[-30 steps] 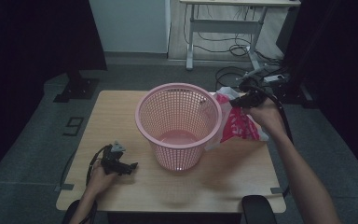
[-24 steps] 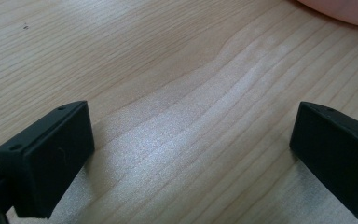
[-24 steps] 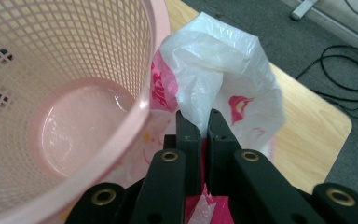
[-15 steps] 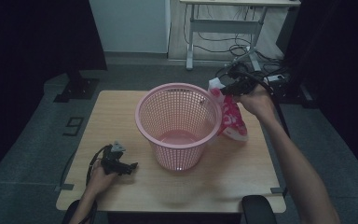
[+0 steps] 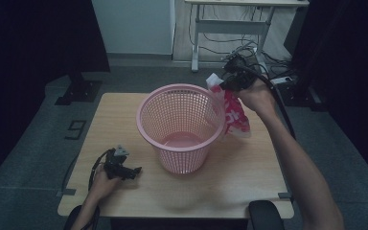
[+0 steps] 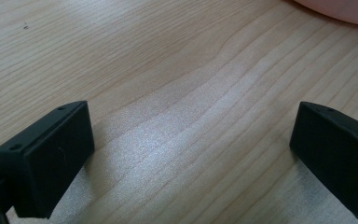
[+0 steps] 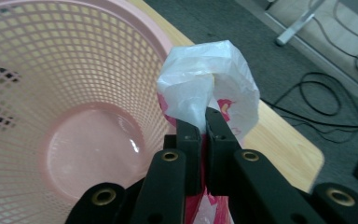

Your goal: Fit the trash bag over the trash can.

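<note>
Bag (image 5: 234, 112), red and white plastic, is seen in the high view hanging beside the pink basket (image 5: 179, 127) near the table's (image 5: 249, 177) right edge, pinched by the right gripper (image 5: 231, 79), while the left gripper (image 5: 120, 167) rests by the near left corner. In the left gripper view its jaws are spread wide over bare wood; in the right gripper view the jaws are clamped on the bag's (image 7: 209, 88) bunched top just outside the basket (image 7: 51, 93) rim

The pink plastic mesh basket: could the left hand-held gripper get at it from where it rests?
Probably yes: the left hand-held gripper lies open on the wooden table, with bare wood between it and the pink plastic mesh basket.
</note>
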A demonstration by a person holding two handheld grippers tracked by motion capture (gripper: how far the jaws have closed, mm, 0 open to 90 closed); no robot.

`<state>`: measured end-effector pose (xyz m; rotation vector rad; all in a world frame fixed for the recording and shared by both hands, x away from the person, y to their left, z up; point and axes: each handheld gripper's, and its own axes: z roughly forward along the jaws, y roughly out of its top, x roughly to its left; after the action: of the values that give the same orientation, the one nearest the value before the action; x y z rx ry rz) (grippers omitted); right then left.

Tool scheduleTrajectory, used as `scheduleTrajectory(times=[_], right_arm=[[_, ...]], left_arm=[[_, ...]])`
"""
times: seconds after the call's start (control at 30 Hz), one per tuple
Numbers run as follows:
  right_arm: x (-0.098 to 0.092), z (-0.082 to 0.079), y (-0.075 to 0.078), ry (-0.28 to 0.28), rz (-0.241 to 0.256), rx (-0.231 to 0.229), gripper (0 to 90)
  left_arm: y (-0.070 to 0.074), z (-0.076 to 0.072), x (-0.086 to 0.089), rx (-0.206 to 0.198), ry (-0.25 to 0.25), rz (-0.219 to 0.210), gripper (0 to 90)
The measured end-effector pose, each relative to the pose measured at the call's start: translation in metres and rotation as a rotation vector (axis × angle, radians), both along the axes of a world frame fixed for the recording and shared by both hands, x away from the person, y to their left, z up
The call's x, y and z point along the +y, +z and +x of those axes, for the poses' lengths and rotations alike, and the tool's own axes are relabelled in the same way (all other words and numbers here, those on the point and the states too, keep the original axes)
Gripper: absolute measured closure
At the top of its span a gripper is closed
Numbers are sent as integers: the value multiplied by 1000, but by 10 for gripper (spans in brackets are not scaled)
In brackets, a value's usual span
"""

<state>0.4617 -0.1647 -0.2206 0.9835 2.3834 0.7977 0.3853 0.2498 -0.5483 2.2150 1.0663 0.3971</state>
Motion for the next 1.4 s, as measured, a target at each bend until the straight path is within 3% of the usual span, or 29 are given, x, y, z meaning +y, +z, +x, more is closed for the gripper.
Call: scheduleTrajectory(times=[0.13,0.3,0.53,0.73,0.8,0.9,0.93,0.97,1.13,1.17,1.4], right_arm=[[-5,1,3,-19,-11,-9,862],[-21,1,15,-52,12,-23,862],[-14,-7,28,-28,33,-23,862],[23,-10,33,44,52,8,862],[30,-10,33,56,53,14,862],[58,-8,27,106,47,38,862],[58,-8,27,106,47,38,862],[74,-7,20,135,48,58,861],[101,-3,4,173,43,92,859],[113,-2,-5,188,47,113,859],[146,2,-30,237,54,168,849]], left_arm=[[0,0,0,0,-2,1,0],[0,0,0,1,-3,0,0],[0,0,-2,2,-5,0,0],[0,0,-2,2,-5,0,0],[0,0,-2,2,-5,0,0],[0,0,-2,2,-6,2,0],[0,0,-2,2,-6,2,0],[0,0,-2,1,-5,2,0],[0,0,-2,1,-5,2,0],[0,0,-2,1,-5,1,0],[0,0,-2,2,-5,0,0]])
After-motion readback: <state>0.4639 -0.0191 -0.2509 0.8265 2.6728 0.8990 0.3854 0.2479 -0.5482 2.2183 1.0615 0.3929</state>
